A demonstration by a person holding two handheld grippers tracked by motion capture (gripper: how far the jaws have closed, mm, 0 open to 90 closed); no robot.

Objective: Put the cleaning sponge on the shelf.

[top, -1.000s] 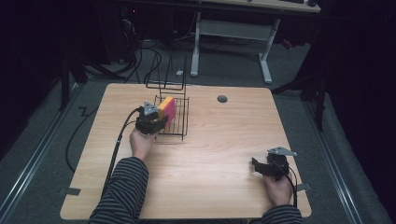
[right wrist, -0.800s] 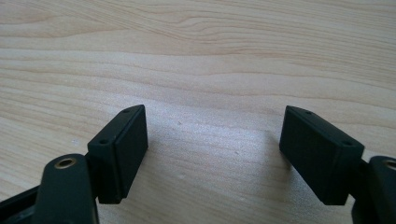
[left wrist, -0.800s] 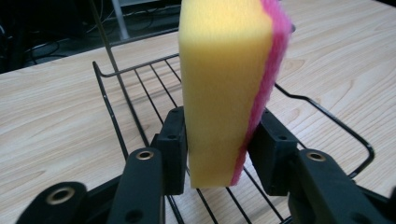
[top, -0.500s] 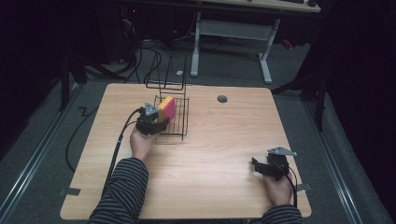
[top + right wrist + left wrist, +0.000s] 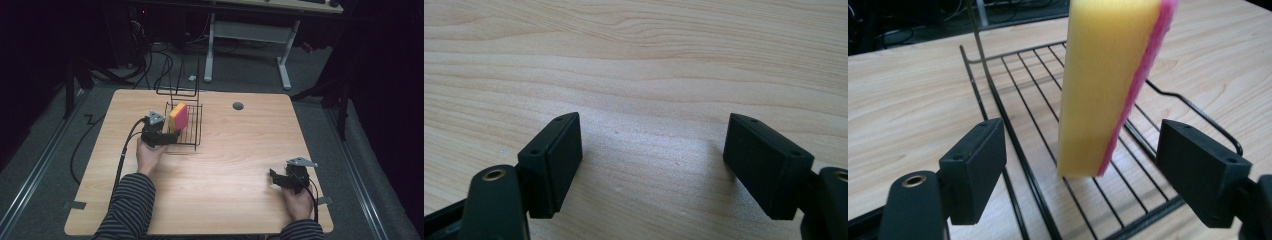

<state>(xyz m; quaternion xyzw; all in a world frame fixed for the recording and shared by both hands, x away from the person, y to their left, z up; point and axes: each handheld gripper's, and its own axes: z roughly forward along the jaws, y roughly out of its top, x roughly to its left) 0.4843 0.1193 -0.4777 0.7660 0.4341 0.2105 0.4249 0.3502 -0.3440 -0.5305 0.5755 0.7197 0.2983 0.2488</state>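
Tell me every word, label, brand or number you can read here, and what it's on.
There are none to read.
The sponge, the wire rack, the table and both grippers, left and right, show no writing, label or number in any view.

The sponge (image 5: 1108, 85) is a thick yellow block with a thin pink scouring layer along one broad face. It stands on edge inside the black wire rack (image 5: 1033, 85), its lower end resting on the rack's thin floor bars (it leans a little, the top tipped toward the pink side). In the high view the sponge (image 5: 178, 117) sits toward the rack's (image 5: 192, 137) left half, on the table's left-centre part.
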